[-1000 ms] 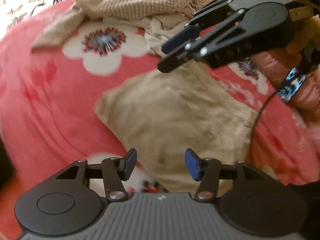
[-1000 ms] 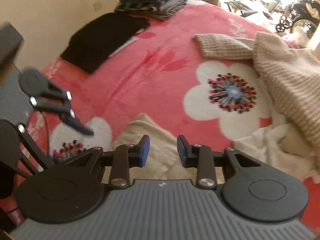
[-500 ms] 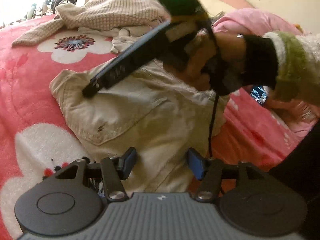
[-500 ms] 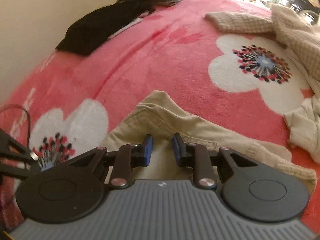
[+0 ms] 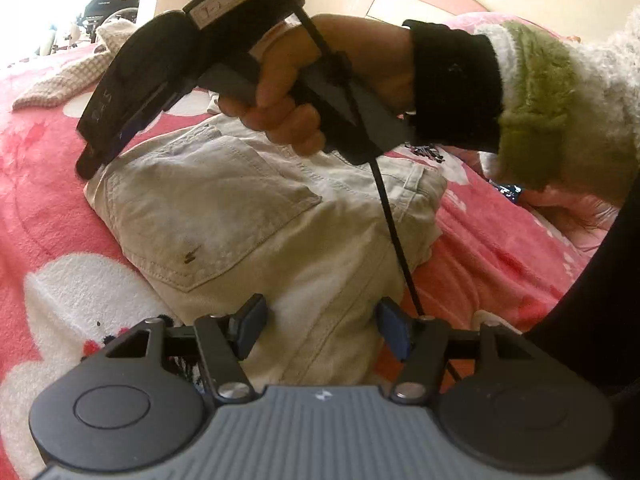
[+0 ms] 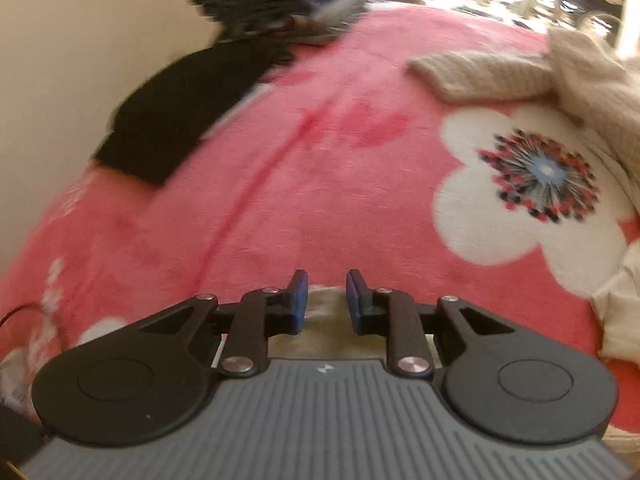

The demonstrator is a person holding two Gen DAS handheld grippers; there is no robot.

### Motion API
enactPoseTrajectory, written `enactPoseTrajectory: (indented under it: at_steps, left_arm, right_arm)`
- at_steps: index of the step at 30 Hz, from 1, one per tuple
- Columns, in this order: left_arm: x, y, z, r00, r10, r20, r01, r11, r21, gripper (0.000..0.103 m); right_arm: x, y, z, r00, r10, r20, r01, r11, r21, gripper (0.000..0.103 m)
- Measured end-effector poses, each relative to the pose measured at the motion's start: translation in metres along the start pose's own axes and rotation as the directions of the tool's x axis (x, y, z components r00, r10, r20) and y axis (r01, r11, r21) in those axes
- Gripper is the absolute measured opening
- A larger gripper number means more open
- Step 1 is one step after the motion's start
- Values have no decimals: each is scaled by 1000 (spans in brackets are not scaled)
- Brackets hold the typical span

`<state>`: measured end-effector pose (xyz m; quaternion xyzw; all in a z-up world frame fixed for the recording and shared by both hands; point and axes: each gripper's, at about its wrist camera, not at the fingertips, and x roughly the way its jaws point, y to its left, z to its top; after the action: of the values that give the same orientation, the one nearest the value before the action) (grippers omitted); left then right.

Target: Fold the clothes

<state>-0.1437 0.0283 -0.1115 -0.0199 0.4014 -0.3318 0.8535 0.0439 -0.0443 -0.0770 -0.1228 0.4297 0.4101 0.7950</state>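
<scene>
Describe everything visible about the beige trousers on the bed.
The beige trousers look like worn cotton twill, lying flat and folded on the pink floral blanket. A stitched patch pocket faces up, with a small dark mark near its lower edge. The waistband end lies far from the left wrist camera. The right gripper tips meet that far left corner; whether it pinches cloth is unclear. The left gripper hangs open over the near end.

No text on the right gripper point(image 5: 96, 160) label is legible.

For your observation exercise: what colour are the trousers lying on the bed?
The trousers are pale beige, almost cream; the left wrist view shows them best.
</scene>
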Motion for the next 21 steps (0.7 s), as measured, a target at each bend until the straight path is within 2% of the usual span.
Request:
enactPoseTrajectory:
  at_steps: [2, 4, 7, 9, 12, 14, 16, 18, 20, 21]
  left_arm:
    - [2, 2, 2, 1000, 4, 2, -4, 1000, -3, 62]
    - [2, 0, 2, 1000, 12, -1, -12, 1000, 12, 62]
    - [-1, -6, 4, 1000, 30, -5, -30, 999, 39, 60]
    - [-9, -6, 5, 1000, 21, -7, -21, 999, 35, 57]
    - [-19, -4, 6, 1000, -2, -10, 2, 999, 33, 50]
    - [-20, -10, 4, 1000, -14, -20, 15, 998, 61, 49]
    - [-20, -18, -1, 999, -28, -32, 31, 993, 114, 49]
    - [-14, -29, -6, 998, -34, -56, 42, 988, 151, 50]
    - [-8, -35, -9, 997, -17, -79, 32, 982, 188, 50]
    - [-5, -38, -10, 996, -8, -89, 27, 978, 207, 50]
  right_arm:
    - [8, 7, -3, 999, 1, -38, -2, 1000, -25, 20]
    - [25, 2, -7, 999, -35, -38, 33, 998, -46, 26]
    - [-1, -18, -5, 1000, -14, 26, 11, 996, 84, 25]
    - [-43, -26, -8, 991, -92, 94, 84, 992, 89, 27]
    - [-114, -43, -25, 989, -50, 136, 31, 990, 137, 27]
    - [-153, -39, -45, 990, -17, 143, 7, 998, 69, 27]
    - [-170, -32, -68, 993, 0, 116, -4, 999, 32, 27]
    - [-170, -35, -99, 998, 17, 55, -22, 996, 85, 25]
    - [-148, -39, -133, 996, -75, -42, 80, 990, 120, 24]
    - [-134, -40, -150, 987, -135, -89, 145, 981, 126, 23]
